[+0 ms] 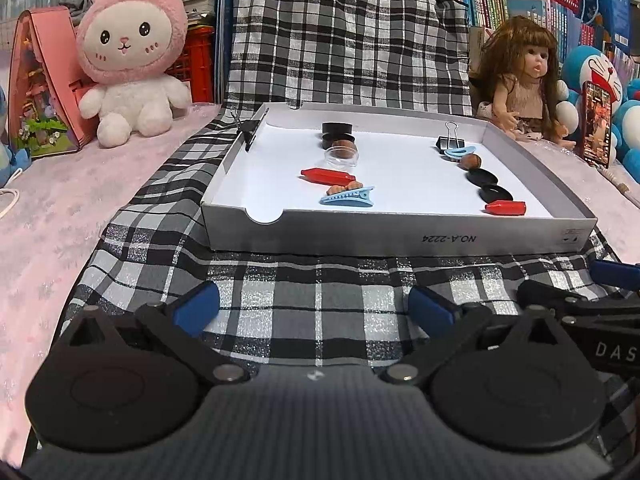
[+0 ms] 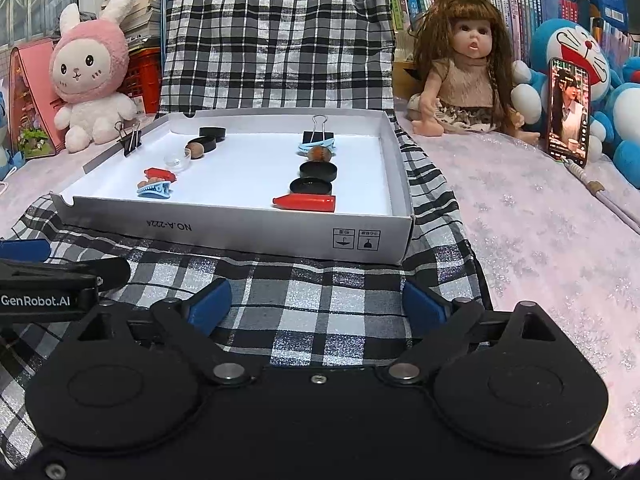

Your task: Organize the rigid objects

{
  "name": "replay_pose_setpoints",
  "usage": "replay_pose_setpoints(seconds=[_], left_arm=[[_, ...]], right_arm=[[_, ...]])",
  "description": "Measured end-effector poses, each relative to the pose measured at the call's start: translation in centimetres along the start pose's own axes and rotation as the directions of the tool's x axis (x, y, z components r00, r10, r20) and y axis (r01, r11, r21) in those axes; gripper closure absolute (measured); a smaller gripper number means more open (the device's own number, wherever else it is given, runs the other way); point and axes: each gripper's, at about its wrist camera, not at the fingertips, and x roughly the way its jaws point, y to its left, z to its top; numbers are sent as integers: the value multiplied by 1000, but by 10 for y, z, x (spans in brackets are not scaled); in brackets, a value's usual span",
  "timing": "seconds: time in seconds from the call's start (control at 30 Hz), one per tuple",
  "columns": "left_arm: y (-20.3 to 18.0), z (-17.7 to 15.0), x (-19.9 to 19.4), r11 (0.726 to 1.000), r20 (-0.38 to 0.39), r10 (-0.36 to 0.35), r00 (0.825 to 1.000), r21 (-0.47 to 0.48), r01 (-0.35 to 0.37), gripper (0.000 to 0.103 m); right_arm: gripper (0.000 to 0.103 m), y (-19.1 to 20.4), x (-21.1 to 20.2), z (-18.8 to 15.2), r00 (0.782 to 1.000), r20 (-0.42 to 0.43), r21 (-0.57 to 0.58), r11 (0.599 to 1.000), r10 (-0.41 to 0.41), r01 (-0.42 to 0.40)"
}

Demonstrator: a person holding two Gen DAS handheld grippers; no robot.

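A shallow white box lid lies on a black-and-white plaid cloth and holds two rows of small items. The left row has black caps, a nut, a clear cup, a red piece and a blue hair clip. The right row has a binder clip, a blue clip, a nut, two black caps and a red piece. Another binder clip grips the lid's left wall. My left gripper and right gripper stand open and empty over the cloth, in front of the lid.
A pink bunny plush and a pink toy house sit at the back left. A doll, an upright phone and blue plush toys stand at the right. Bookshelves rise behind.
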Motion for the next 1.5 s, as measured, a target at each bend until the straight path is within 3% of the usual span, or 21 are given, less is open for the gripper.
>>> replay_pose_setpoints(seconds=[1.5], left_arm=[[1,0,-1,1000,4,-2,1000,-2,2,0]], right_arm=[[8,0,0,0,1000,-3,3,1000,4,-4]])
